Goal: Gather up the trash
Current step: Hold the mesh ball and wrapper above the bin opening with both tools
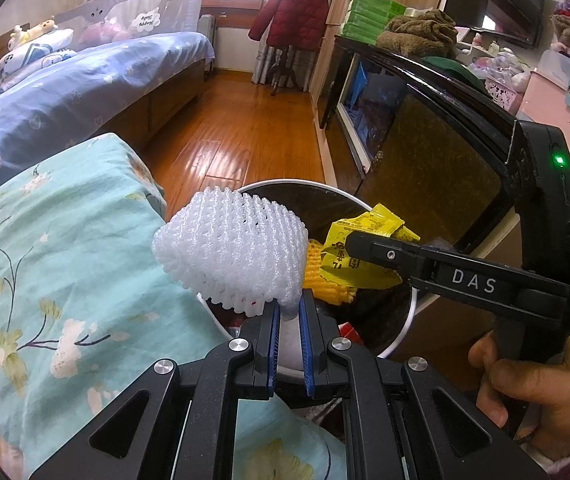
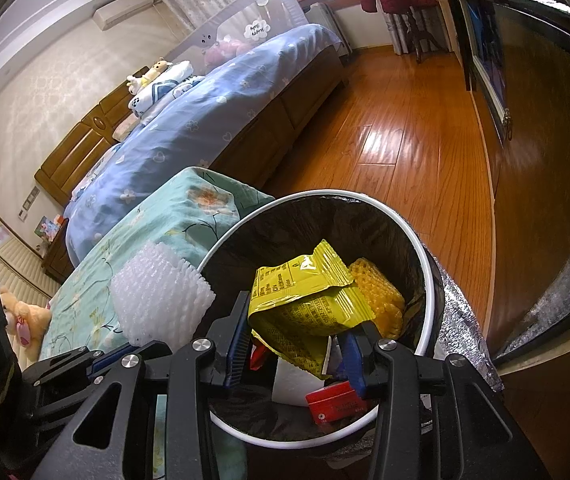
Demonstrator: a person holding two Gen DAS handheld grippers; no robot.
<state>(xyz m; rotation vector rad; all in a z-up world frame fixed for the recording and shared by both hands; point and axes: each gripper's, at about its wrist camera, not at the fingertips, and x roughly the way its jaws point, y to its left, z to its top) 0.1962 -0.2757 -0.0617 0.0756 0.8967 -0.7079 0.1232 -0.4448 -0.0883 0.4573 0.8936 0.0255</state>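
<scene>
A white foam fruit net (image 1: pixel 231 248) sticks up from my left gripper (image 1: pixel 290 314), which is shut on the net's lower end, at the near-left rim of the bin. The bin (image 1: pixel 285 183) has a white rim and a black liner. My right gripper (image 1: pixel 355 240) comes in from the right, shut on a crumpled yellow snack wrapper (image 1: pixel 349 256) held over the bin's opening. From the right wrist, the wrapper (image 2: pixel 305 300) sits between the blue-padded fingers of the right gripper (image 2: pixel 297 346), above the bin (image 2: pixel 425 248). The white net (image 2: pixel 157 300) and left gripper (image 2: pixel 121 350) are at the left.
Inside the bin lie a yellow foam net (image 2: pixel 377 292), a red packet (image 2: pixel 333 400) and white paper. A teal floral quilt (image 1: pixel 45 260) borders the bin on the left, a dark cabinet (image 1: pixel 437 168) on the right. Wooden floor (image 2: pixel 405 140) stretches beyond. A hand (image 1: pixel 525 380) grips the right tool.
</scene>
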